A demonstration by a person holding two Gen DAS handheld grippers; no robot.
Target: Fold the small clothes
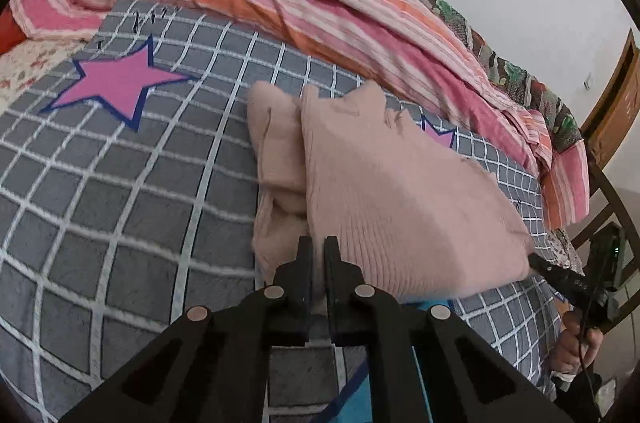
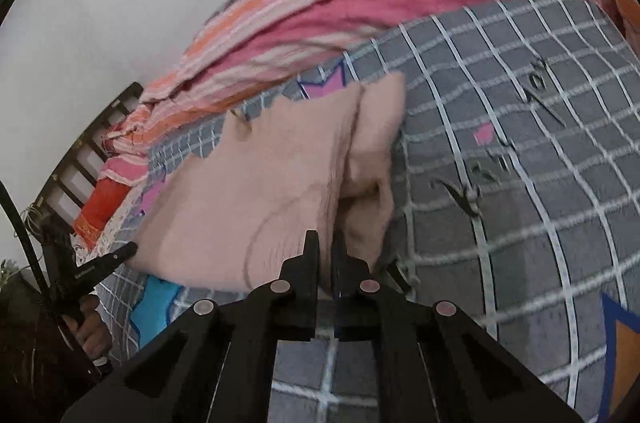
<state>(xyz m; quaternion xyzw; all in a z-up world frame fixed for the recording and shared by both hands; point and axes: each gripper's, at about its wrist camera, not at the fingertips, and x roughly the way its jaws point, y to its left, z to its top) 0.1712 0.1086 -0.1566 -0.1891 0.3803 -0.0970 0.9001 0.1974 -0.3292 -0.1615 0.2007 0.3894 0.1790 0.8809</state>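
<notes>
1. Black script is printed on the grey checked bedcover (image 2: 540,159), but it is too blurred to read.
2. Small white lettering on the left gripper (image 2: 134,250) finger is illegible.

Your left gripper (image 1: 318,243) is matte black: two slim straight fingers on angular linkage arms, four round silvery pivot pins. At three o'clock your right gripper (image 1: 534,258) shows white lettering, a thin black cable, a green light.

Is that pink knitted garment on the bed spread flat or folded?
Partly folded. The pink garment has one panel lying over another layer, whose edge shows beside it on the grey checked bedspread.
</notes>
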